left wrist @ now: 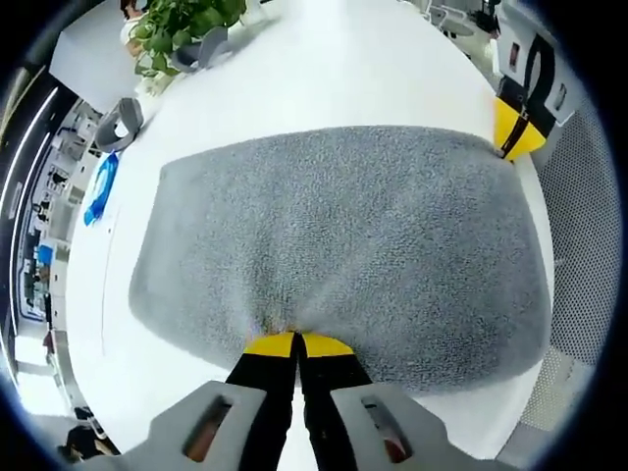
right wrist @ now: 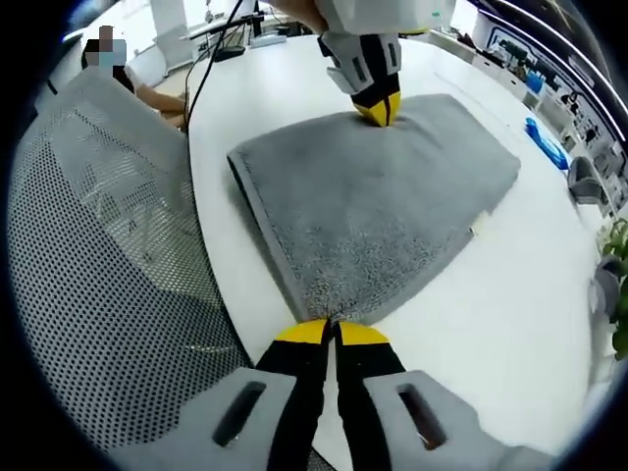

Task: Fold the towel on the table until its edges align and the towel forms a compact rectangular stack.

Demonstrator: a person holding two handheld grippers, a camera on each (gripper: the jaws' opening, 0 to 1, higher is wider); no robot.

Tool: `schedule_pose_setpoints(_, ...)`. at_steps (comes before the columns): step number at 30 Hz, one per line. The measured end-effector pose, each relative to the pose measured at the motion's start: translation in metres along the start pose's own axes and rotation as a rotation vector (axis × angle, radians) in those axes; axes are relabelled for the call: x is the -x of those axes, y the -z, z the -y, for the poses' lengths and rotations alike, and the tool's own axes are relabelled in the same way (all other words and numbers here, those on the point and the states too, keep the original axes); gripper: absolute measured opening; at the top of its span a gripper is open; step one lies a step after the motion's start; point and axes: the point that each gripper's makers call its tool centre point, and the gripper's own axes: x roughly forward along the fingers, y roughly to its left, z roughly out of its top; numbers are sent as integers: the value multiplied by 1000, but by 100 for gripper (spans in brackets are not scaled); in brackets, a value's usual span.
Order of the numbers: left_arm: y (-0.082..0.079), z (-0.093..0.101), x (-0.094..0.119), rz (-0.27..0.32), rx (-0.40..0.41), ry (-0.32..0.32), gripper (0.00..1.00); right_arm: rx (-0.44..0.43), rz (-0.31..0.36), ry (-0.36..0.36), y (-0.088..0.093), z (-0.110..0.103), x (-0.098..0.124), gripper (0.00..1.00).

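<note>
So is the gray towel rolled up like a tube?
No, the gray towel lies flat on the white table, with the left gripper pinching its near edge.

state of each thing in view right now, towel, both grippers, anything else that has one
towel: lying on the white table, already folded at least once, pinched at two edges
left gripper: shut on the towel's edge
right gripper: shut on another edge
potted plant: upright
mesh chair: at the table edge, empty
</note>
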Motion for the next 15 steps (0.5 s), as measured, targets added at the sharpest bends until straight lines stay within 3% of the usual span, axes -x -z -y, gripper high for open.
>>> schedule_pose_setpoints(15, 0, 0, 0, -18, 32, -36, 1, -1, 31, -11, -2, -10, 0, 1)
